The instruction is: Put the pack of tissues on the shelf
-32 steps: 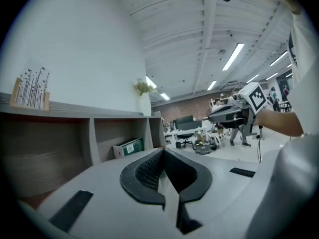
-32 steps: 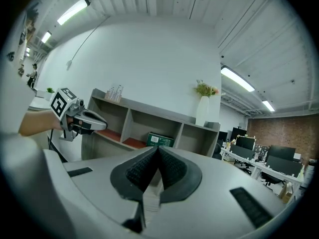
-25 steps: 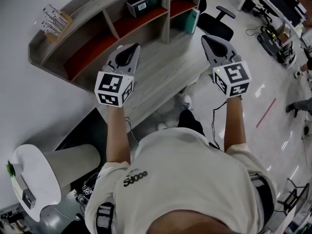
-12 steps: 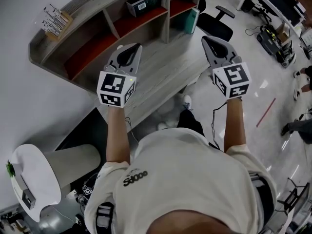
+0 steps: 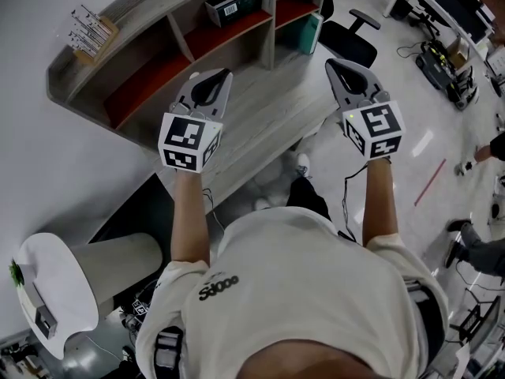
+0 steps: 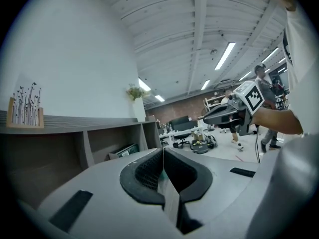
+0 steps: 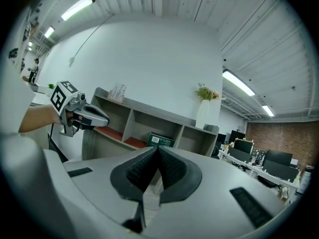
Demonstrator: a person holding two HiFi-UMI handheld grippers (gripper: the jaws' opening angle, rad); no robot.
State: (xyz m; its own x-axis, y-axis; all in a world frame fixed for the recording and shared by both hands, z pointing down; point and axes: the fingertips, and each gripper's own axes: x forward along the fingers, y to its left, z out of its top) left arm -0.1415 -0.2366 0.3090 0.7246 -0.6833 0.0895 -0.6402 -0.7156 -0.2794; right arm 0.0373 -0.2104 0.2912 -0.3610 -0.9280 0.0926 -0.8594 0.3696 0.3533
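A dark green pack with a white label [image 5: 233, 6] lies in the middle compartment of the wooden shelf [image 5: 185, 50]; it also shows in the right gripper view [image 7: 159, 140]. A teal pack [image 5: 310, 34] stands upright at the shelf's right end. My left gripper [image 5: 211, 77] hovers level over the grey desk [image 5: 268, 109] in front of the shelf, jaws shut and empty [image 6: 163, 152]. My right gripper [image 5: 332, 62] hangs past the desk's right edge, also shut with nothing in it [image 7: 157, 149]. Neither touches a pack.
A small holder with sticks [image 5: 88, 31] and a white vase with a plant [image 7: 203, 111] stand on the shelf top. A black office chair [image 5: 351, 38] is right of the desk. A white round stand [image 5: 47, 290] is at the lower left. People walk at the far right.
Both grippers have stayed in place and kept shut. Only the people on the floor at the far right have shifted.
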